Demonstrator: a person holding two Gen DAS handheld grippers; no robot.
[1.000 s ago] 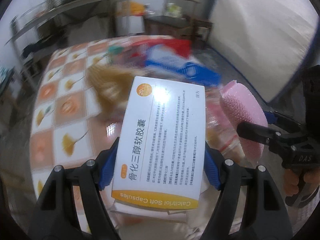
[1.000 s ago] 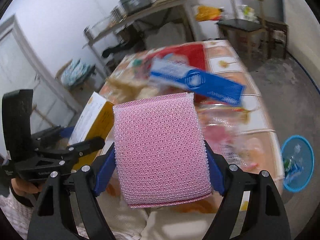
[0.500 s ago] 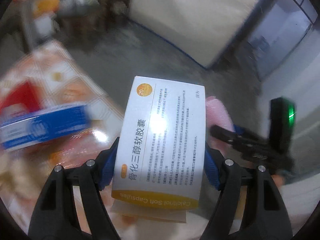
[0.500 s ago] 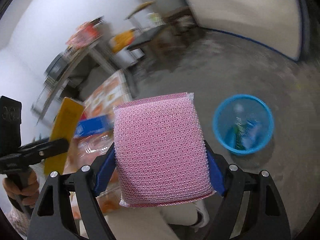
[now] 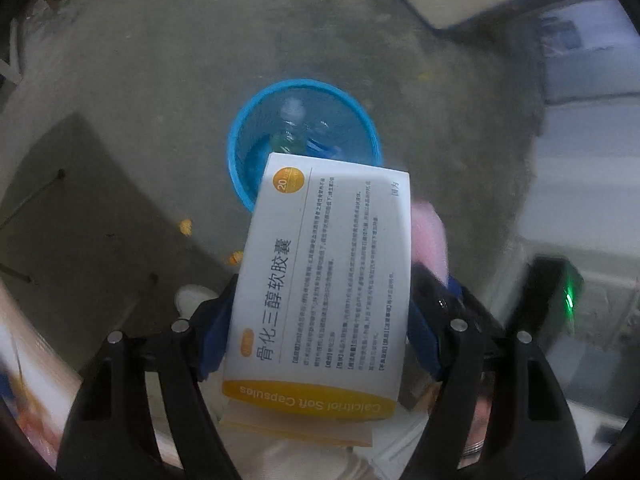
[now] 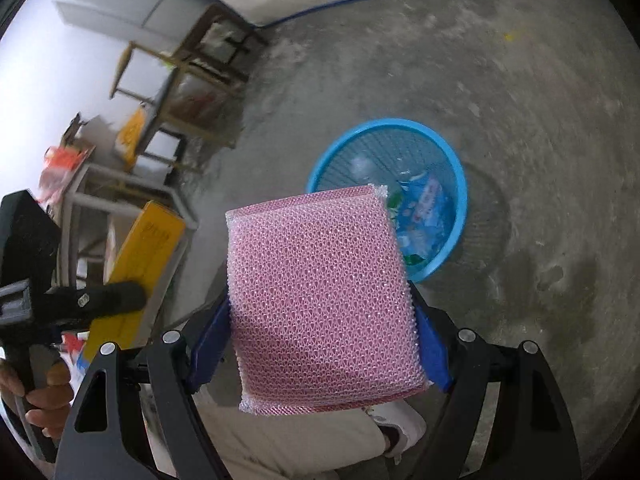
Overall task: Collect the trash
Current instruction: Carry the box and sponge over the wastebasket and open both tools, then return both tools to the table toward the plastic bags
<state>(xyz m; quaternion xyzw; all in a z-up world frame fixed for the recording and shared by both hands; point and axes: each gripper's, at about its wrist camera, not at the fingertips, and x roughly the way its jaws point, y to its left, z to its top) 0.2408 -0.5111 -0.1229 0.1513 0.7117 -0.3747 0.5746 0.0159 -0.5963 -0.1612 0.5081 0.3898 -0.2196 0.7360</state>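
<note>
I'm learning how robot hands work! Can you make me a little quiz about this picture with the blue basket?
1. What does the left gripper hold?
2. True or false: the blue basket already has trash in it.
3. The right gripper is clamped on: A) a bottle, B) a pink sponge, C) nothing.

Key: 1. A white and yellow medicine box. 2. True. 3. B.

White-and-yellow capsule box [image 5: 320,280], upright above the blue mesh bin [image 5: 240,176]. Pink mesh sponge [image 6: 320,300], flat-faced. Bin on floor holds wrappers.
</note>
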